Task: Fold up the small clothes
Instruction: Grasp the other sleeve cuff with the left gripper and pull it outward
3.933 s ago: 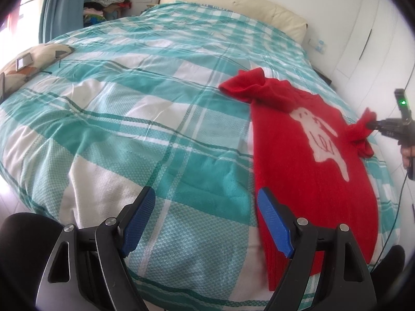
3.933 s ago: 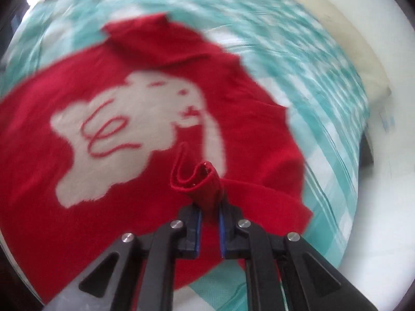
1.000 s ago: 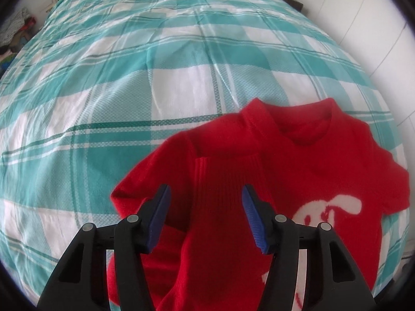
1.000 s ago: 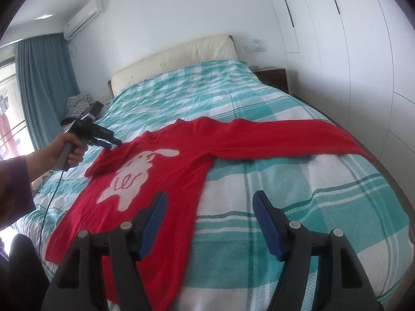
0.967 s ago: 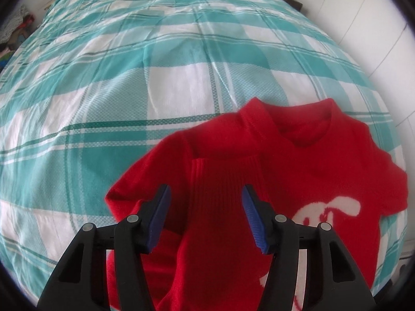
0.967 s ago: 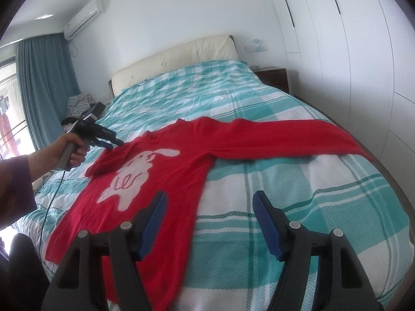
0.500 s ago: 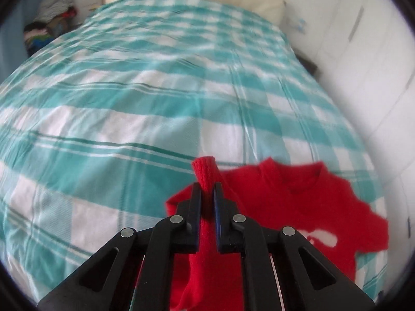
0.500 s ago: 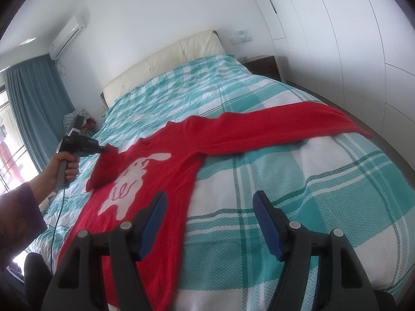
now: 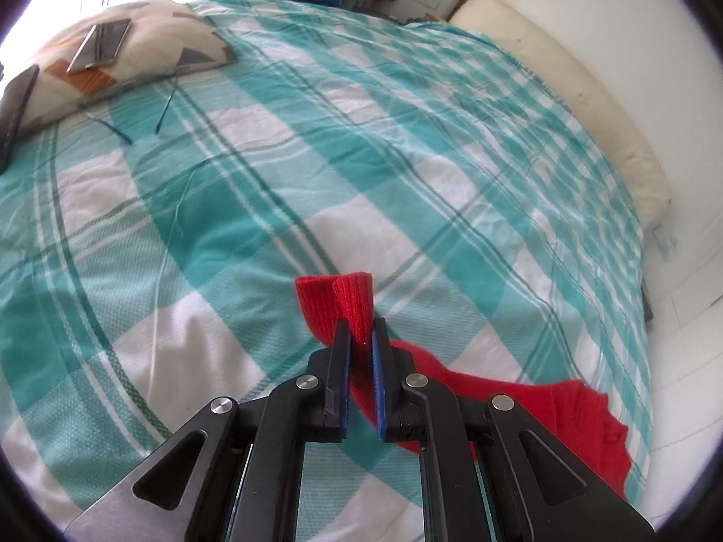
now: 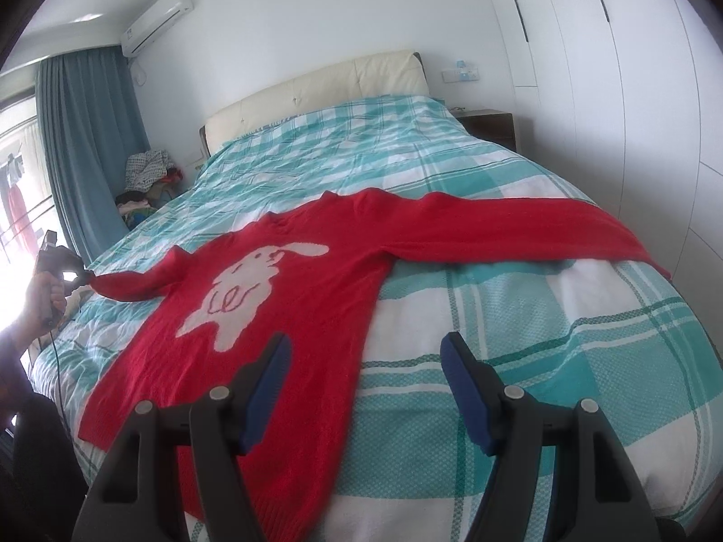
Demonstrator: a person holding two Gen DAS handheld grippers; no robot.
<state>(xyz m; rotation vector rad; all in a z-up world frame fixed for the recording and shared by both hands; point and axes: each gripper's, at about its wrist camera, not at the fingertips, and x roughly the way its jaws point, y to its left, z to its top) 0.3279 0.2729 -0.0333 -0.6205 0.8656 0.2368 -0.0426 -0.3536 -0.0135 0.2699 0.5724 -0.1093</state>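
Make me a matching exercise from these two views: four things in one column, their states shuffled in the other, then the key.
1. left gripper
2. right gripper
3. sweater
4. pillow

A. jaws wide apart, holding nothing
B. spread front-up on the bed
C. jaws clamped on a red sleeve cuff
D. carries a flat device on top

Pairs: 1-C, 2-A, 3-B, 4-D

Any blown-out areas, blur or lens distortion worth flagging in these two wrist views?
Left wrist view: the window at top left is blown out to white, the pillow near it is soft, and the bedspread checks bow from fisheye; the left claw and the sleeve cuff it pinches are sharp. Right wrist view: the left edge is overexposed, the wardrobe lines curve, and the sweater is crisp.
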